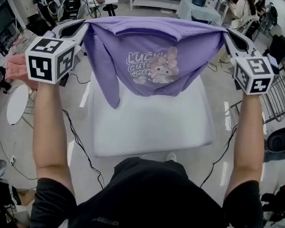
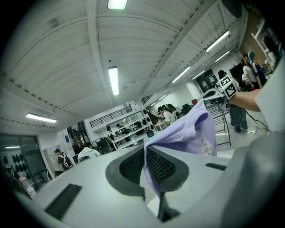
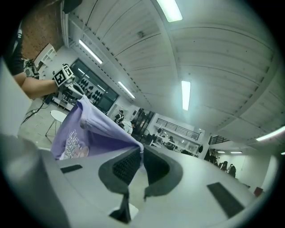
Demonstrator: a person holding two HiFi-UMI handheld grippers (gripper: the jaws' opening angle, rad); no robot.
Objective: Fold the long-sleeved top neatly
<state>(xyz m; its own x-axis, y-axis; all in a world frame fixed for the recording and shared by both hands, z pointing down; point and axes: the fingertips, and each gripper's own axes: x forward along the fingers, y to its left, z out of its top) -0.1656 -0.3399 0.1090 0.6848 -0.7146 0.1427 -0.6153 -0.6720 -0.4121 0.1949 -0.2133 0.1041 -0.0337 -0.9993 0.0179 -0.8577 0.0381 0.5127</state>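
White table (image 1: 151, 131) sits at 6 o'clock, below the work. Left gripper (image 1: 86, 26), at 10 o'clock, and right gripper (image 1: 226, 34), at 2 o'clock, each pinch an upper corner of the purple top (image 1: 151, 49), which hangs spread between them above the table. Fabric judged light, soft and droopy; edge corners are the best hold.

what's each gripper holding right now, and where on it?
Both hold the purple top: left gripper jaws shut on its upper edge at one end, right gripper at the other, seemingly near the shoulders. It hangs spread between them.
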